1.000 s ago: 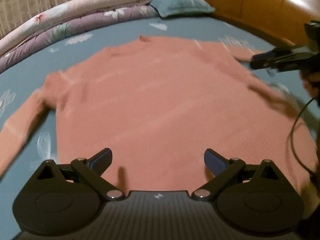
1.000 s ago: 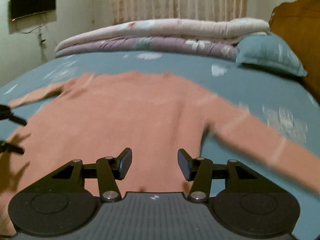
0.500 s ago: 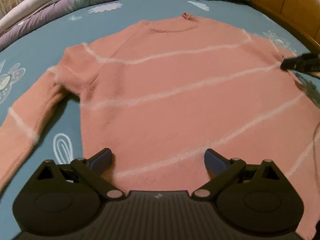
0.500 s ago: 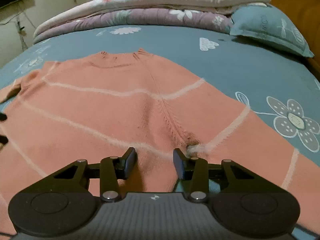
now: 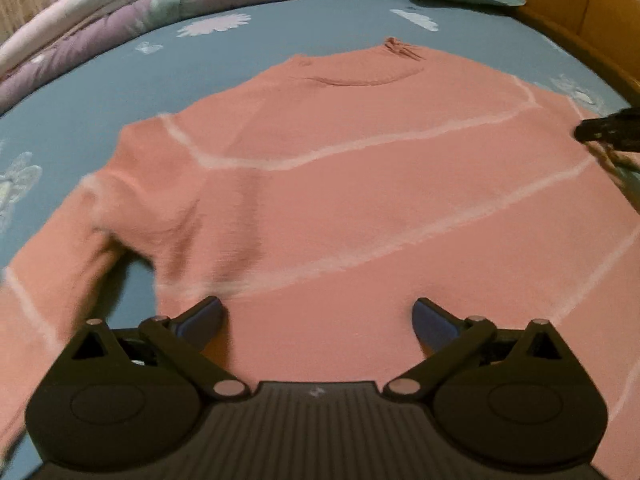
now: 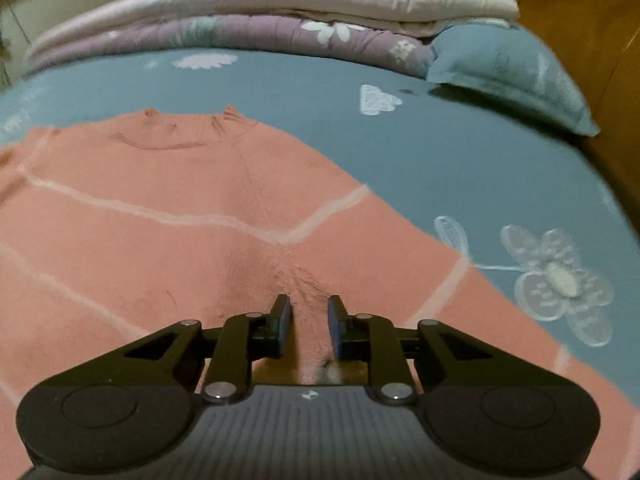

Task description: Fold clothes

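Salmon-pink knit fills most of both wrist views: a sweater [image 5: 360,200] with thin pale stripes lies spread flat on a blue-grey bed sheet [image 5: 120,80] printed with white flowers, its neckline toward the top of each frame. In the left wrist view the left gripper [image 5: 316,316] sits at the bottom centre, its jaws standing wide apart with nothing pinched between them; the fingertips [image 5: 204,314] hover over the sweater's lower body, near the spot where one sleeve branches off toward the lower left of the frame. At the right edge of that view the dark tip of the right gripper [image 5: 608,130] shows against the sweater's far side. In the right wrist view the right gripper [image 6: 309,326] is at the bottom centre, and its jaws are closing on a raised ridge of the knit, which is bunched into small wrinkles just above and between the two pads; the pads are narrowly spaced with the fabric fold filling the gap. A sleeve runs off toward the lower right of that frame. Along the top lie folded quilts [image 6: 260,12], one cream and one purple with floral print, and a blue-grey pillow [image 6: 512,72] sits at the upper right beside a brown wooden headboard [image 6: 592,32].
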